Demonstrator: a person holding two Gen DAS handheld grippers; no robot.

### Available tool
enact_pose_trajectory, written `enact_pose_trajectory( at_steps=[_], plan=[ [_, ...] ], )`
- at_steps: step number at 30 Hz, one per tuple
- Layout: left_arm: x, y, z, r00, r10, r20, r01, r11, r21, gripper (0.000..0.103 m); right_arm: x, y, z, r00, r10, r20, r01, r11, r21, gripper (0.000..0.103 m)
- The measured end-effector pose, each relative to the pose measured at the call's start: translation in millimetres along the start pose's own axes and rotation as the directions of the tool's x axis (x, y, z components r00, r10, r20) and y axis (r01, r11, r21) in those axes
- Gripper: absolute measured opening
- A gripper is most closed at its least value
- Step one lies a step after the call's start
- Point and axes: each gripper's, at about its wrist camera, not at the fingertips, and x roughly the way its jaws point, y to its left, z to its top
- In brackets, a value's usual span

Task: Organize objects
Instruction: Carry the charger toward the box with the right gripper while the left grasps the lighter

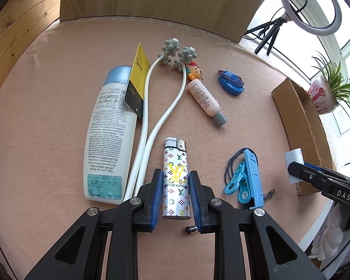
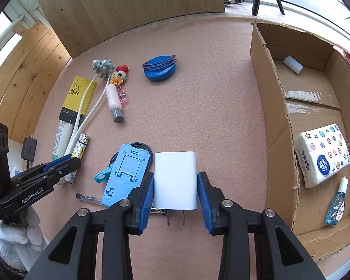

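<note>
Pink felt-like matting (image 1: 46, 88) covers the table, backed by pale wood panels. From the left lie a tall white plastic lotion bottle with a blue cap (image 1: 107, 137), a white bent-stem massager with grey knobbly heads (image 1: 156, 98), and a glossy monogram-printed lighter (image 1: 176, 177). The left gripper (image 1: 176, 186) has its ribbed blue pads pressed to the lighter's sides, gripping it on the mat. A flat blue plastic phone stand (image 2: 123, 175) follows. The right gripper (image 2: 175, 186) clamps a smooth white rectangular charger plug (image 2: 175, 177), prongs facing the camera. Rightmost stands an open brown cardboard box (image 2: 275, 126) holding a soft tissue pack (image 2: 322, 154).
</note>
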Motion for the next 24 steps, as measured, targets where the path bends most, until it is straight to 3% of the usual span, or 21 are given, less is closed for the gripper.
enact_pose_trajectory(
  at_steps=[4,8,12,19,24],
  plan=[
    [-10.1,-7.1,4.2,1.000,-0.008,0.025,0.008,1.000,0.003,0.022,-18.2,-5.4,2.1,0.999,0.018,0.036,-0.018,1.000,0.015,0.033],
    [-10.4,-17.5,8.9,0.999,0.015,0.031,-0.016,0.999,0.032,0.013,-32.9,-10.6,5.9,0.997,0.026,0.072,-0.029,0.999,0.033,0.033],
    [7.7,-19.4,5.3,0.998,0.056,-0.024,-0.055,0.996,0.067,0.014,-47.3,-21.1,4.7,0.995,0.031,0.097,-0.036,0.998,0.048,0.033],
    [24.1,-22.6,10.7,0.992,0.116,-0.045,-0.109,0.985,0.135,0.015,-56.7,-29.8,-0.4,0.993,0.041,0.108,-0.047,0.997,0.058,0.033],
    [26.6,-26.1,14.0,0.994,0.104,-0.042,-0.099,0.988,0.120,0.011,-61.0,-34.2,-3.8,0.992,0.045,0.115,-0.053,0.997,0.064,0.033]
  ],
)
